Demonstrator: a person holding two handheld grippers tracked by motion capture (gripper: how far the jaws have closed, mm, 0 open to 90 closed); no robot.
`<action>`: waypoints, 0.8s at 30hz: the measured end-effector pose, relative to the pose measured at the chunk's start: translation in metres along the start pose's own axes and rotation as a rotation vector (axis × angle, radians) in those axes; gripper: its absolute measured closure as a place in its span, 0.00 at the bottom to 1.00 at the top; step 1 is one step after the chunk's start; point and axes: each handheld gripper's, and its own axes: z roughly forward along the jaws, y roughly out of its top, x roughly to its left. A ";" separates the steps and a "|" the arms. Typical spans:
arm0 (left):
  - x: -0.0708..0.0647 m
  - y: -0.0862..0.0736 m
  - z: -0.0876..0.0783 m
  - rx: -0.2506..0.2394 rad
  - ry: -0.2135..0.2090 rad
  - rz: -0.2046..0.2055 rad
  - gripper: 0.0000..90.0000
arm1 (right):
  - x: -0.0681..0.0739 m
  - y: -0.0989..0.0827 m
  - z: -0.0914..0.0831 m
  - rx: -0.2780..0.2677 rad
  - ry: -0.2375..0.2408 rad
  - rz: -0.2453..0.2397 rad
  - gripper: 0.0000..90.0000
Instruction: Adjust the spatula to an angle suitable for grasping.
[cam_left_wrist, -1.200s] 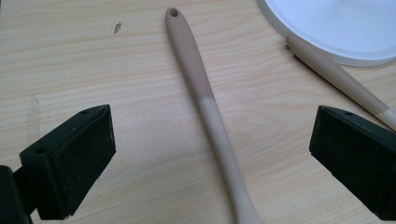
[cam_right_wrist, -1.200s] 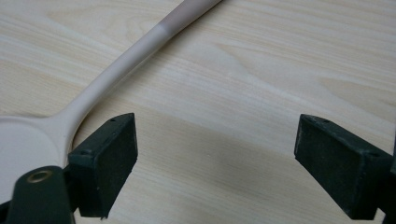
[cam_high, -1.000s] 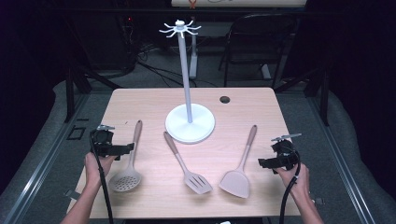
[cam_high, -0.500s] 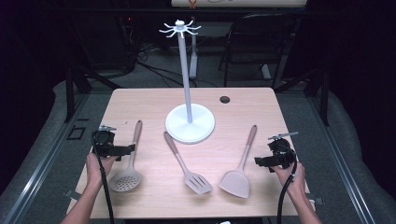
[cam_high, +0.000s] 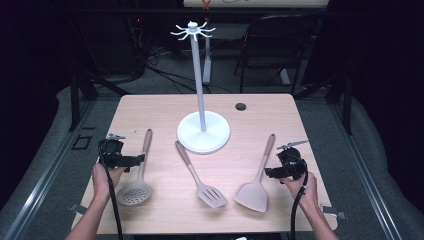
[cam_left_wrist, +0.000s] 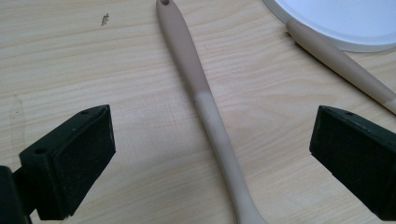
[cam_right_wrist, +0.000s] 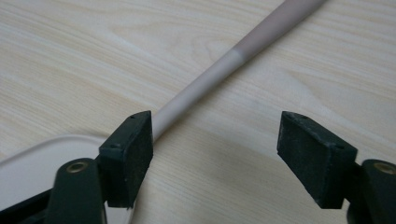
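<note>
Now your right gripper (cam_high: 274, 171) has slid toward the solid spatula (cam_high: 257, 179), compared with a second ago, and its jaws have just been closing, though they remain fairly wide and nothing is pressed between them. I judge that you are preparing to take this spatula by its handle, probably to hang it on the white hook stand (cam_high: 202, 131) at 12 o'clock on the table (cam_high: 150, 107).

In the right gripper view, the spatula handle (cam_right_wrist: 224, 70) runs from 1 o'clock down to 8 o'clock and passes behind one pad (cam_right_wrist: 133, 149); the gap between the jaws is mostly bare wood, so the handle is off-centre and you should shift a little before you close.

Your left gripper (cam_high: 131, 161) has kept its place beside the skimmer (cam_high: 137, 175). Its jaws are wide open and hold nothing. In the left gripper view, the skimmer handle (cam_left_wrist: 205, 107) lies on the table between the pads, apart from both.

The slotted turner (cam_high: 200, 175) lies untouched at 6 o'clock of the stand base.
</note>
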 end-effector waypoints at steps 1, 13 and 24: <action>0.000 0.000 0.000 0.005 -0.003 -0.002 0.00 | 0.001 0.000 0.000 -0.006 0.004 0.007 0.33; -0.003 0.002 0.001 0.018 -0.001 0.001 0.00 | 0.017 0.009 0.020 0.014 -0.008 0.040 0.48; -0.006 0.003 0.004 0.025 0.000 0.012 0.00 | 0.021 0.013 0.037 0.057 0.023 0.061 0.53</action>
